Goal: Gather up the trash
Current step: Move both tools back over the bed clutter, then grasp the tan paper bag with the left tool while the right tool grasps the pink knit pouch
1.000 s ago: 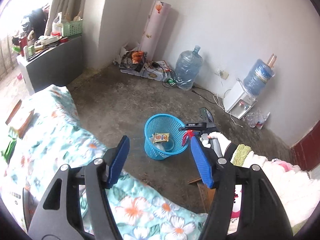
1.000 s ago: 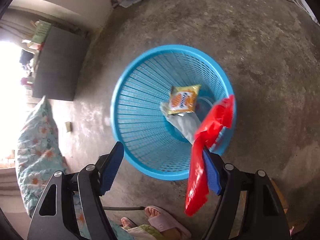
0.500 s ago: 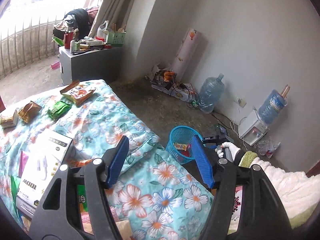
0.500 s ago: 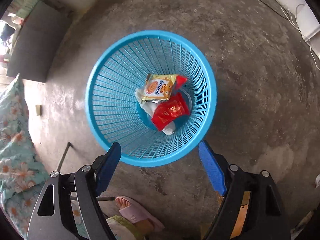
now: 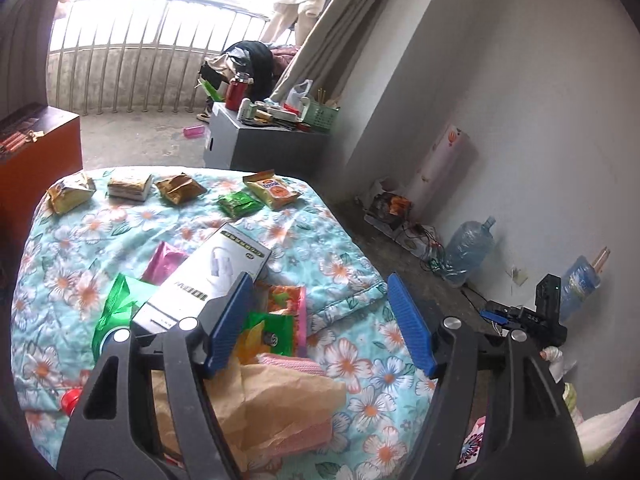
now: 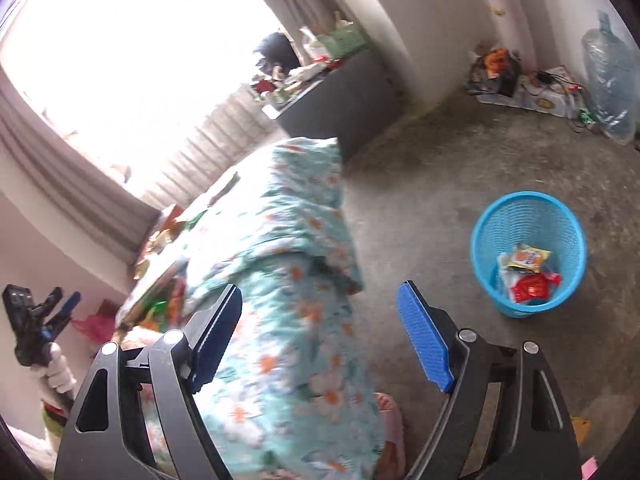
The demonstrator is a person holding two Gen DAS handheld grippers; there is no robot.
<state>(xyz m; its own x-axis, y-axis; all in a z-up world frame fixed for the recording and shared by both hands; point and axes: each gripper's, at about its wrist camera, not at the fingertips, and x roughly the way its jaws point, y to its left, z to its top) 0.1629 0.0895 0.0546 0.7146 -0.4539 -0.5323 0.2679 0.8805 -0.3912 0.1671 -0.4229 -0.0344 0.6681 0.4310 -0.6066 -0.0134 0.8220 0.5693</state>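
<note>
— Since a second ago, what is seen moved?
— Red wrapper point(image 6: 530, 288) is now dropped in the basket point(image 6: 524, 204); right gripper point(image 6: 320, 344) is held apart, empty.
— And left?
— Left gripper point(image 5: 320, 320) is opening, empty, over bed point(image 5: 80, 240) litter, perhaps snack packs point(image 5: 272, 190).

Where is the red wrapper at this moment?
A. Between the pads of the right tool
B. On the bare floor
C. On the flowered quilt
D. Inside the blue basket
D: the red wrapper lies inside the blue basket, beside a yellow packet.
</note>
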